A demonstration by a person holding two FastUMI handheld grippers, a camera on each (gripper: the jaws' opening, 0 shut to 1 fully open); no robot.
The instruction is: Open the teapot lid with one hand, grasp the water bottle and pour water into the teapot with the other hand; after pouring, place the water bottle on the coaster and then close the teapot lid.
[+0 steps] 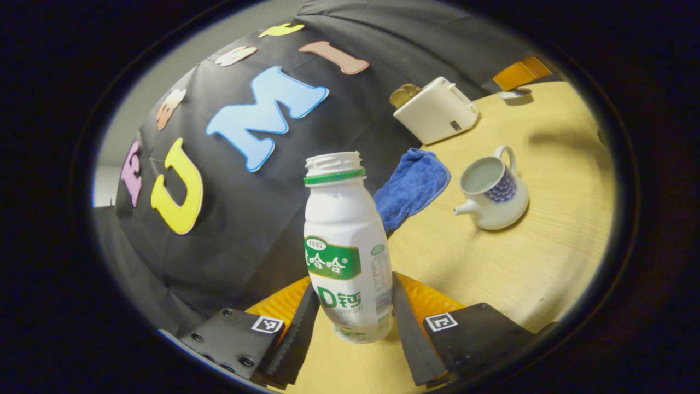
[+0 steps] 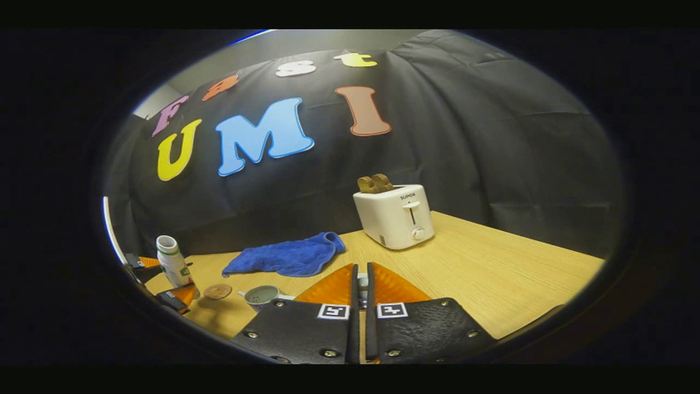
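Observation:
In the left gripper view, a white water bottle (image 1: pixel 344 219) with a green label and no cap stands upright between the fingers of my left gripper (image 1: pixel 354 284), which press on its lower sides. The white teapot (image 1: pixel 495 194) with a blue pattern sits lidless on the table to the right. In the right gripper view, my right gripper (image 2: pixel 362 268) is nearly shut on a small white piece, the teapot lid (image 2: pixel 362 283), mostly hidden. At lower left sit the open teapot (image 2: pixel 261 295), a round brown coaster (image 2: pixel 217 291) and the bottle (image 2: pixel 172 261), which the left gripper (image 2: pixel 167 284) holds.
A blue cloth (image 1: pixel 410 189) lies by the booth wall behind the teapot. A white toaster (image 2: pixel 395 218) with bread in it stands farther back on the wooden table (image 2: pixel 492 273). A small white object (image 1: pixel 514 94) lies near the table's far edge.

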